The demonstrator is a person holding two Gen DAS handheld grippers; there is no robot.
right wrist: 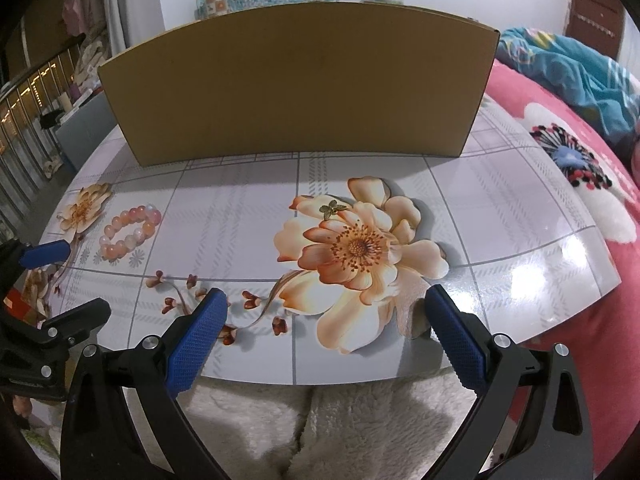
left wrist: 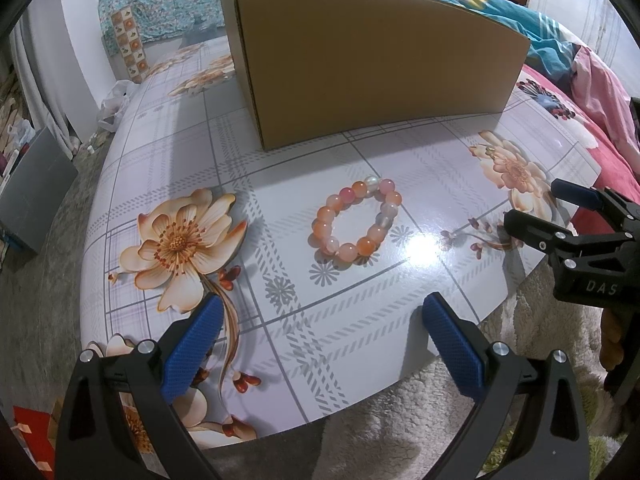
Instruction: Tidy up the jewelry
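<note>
Lying flat on the glossy floral table [left wrist: 360, 320], the beaded bracelet [left wrist: 354, 220] sits just ahead of the left gripper [left wrist: 320, 332], whose jaws are spread wide and hold nothing. The right gripper [right wrist: 324, 328] likewise hangs open and empty near the table's front edge, with a small butterfly charm [right wrist: 331, 209] ahead of it on a printed flower. Behind both stands the cardboard box [left wrist: 376, 64]. Likely risks: round beads rolling or skidding on the slick surface if pinched off-centre, and the tiny charm being missed against the busy print.
</note>
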